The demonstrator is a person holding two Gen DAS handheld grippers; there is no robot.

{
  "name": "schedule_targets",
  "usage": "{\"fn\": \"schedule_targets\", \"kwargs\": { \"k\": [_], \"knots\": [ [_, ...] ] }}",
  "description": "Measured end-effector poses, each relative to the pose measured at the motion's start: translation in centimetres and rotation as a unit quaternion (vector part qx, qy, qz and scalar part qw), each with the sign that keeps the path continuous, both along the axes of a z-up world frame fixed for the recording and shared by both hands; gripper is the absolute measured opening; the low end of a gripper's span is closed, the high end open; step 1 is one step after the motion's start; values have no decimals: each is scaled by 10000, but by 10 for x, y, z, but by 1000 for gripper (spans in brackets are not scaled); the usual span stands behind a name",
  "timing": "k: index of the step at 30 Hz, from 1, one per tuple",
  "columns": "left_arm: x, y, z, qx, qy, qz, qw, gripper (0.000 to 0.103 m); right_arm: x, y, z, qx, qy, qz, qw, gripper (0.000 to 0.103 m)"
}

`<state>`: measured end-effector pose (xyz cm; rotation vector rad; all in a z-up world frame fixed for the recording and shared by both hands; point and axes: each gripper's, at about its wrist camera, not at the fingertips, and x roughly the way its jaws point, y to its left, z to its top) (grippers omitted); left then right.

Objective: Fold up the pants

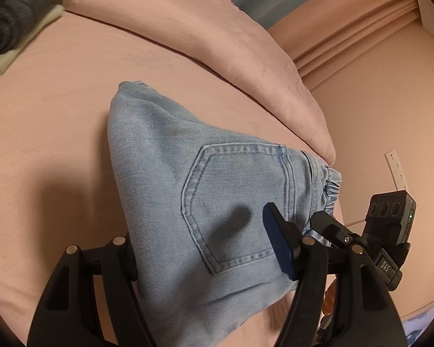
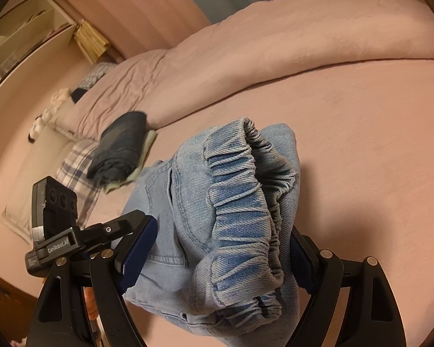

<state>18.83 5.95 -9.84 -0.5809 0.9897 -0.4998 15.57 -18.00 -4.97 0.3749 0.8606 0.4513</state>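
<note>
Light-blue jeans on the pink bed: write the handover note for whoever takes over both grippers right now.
Left gripper: fingers straddle the folded light-blue jeans at the back pocket; a grip looks likely but pad contact is not clear.
Right gripper: fingers stand wide around the bunched elastic waistband; same doubt.
Jeans: already folded into a compact bundle, over the pink bed, with the pink duvet behind.
Done earlier, by the look of it: a dark folded garment lies by the plaid pillow.
Left: set the bundle down flat, probably near the dark one, and release.
</note>
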Motion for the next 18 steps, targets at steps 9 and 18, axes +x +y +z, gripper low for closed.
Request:
{"fn": "schedule_targets", "kwargs": {
  "k": [9, 18],
  "knots": [
    [27, -22, -11, 83, 89, -173, 9998, 68, 22, -23, -6, -59, 13, -229, 9997, 85],
    [34, -24, -27, 201, 269, -236, 9992, 68, 37, -31, -23, -15, 173, -264, 9995, 85]
  ]
}}
